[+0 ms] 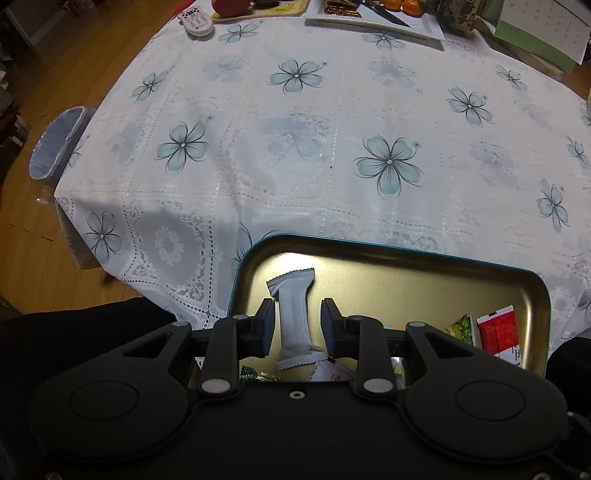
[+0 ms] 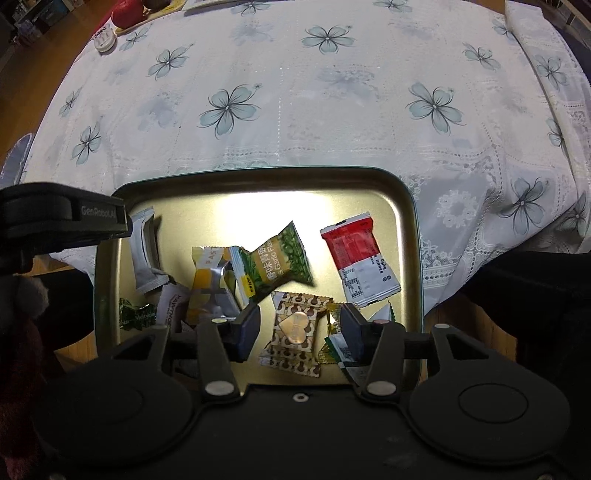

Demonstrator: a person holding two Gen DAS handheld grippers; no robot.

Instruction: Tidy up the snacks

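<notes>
A gold tin tray [image 1: 406,280] [image 2: 391,199] sits at the table's near edge and holds several wrapped snacks. My left gripper [image 1: 297,321] is open over the tray's left side, its pads on either side of a grey bar packet [image 1: 293,317] that lies on the tray; the packet also shows in the right wrist view [image 2: 144,251]. My right gripper [image 2: 299,328] is open above a brown heart-patterned packet [image 2: 295,332]. A green garlic-pea packet [image 2: 280,264], a red-and-white packet [image 2: 358,262] and a yellow packet [image 2: 208,280] lie nearby.
The table carries a white cloth with blue flowers [image 1: 295,129]. At its far side are a white plate with sweets and oranges [image 1: 373,18], a remote [image 1: 195,20] and a green box [image 1: 535,33]. A chair [image 1: 55,144] stands at the left over wooden floor.
</notes>
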